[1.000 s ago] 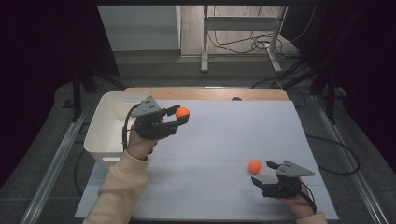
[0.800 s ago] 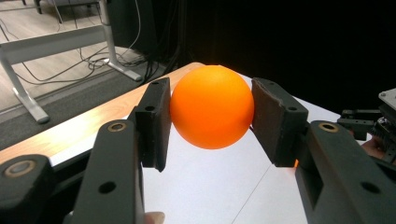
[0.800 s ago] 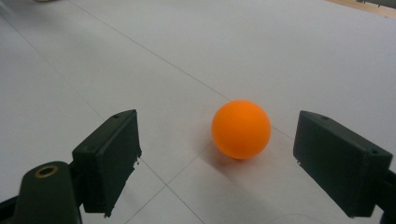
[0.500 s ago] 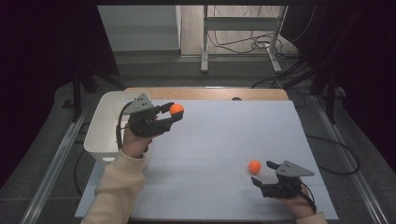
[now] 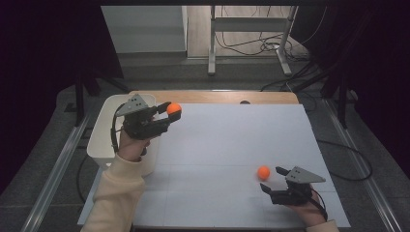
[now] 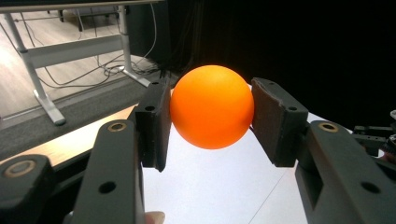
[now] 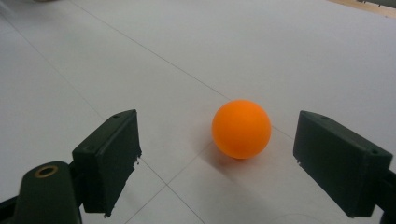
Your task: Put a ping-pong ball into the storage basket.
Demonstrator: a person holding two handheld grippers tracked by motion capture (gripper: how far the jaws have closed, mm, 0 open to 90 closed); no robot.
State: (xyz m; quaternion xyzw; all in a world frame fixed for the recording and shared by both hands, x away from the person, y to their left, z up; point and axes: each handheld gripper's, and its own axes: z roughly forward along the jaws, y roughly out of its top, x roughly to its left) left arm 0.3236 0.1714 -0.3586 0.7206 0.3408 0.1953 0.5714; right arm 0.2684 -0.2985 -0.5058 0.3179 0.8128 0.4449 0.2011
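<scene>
Left gripper (image 5: 170, 112) aloft, clasping ball (image 5: 173, 108)

Orange ball (image 6: 211, 106): smooth plastic, faint sheen. Gripper pads (image 6: 273, 120): black, matt, chipped edges. Table sheet (image 5: 232, 145): white, matt, paper-like. Bin (image 5: 104, 128): white smooth plastic. Sleeve (image 5: 116, 193): cream knit cloth.

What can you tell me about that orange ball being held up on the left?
The held orange ball is small, round and smooth, with a matte plastic look and no markings visible. It is clamped between the two black jaws of the left gripper, one flat pad pressing each side, so it hangs in the air clear of the white table. In the high view it sits near the table's far left corner, just beside the white bin. Nothing else touches it.
</scene>
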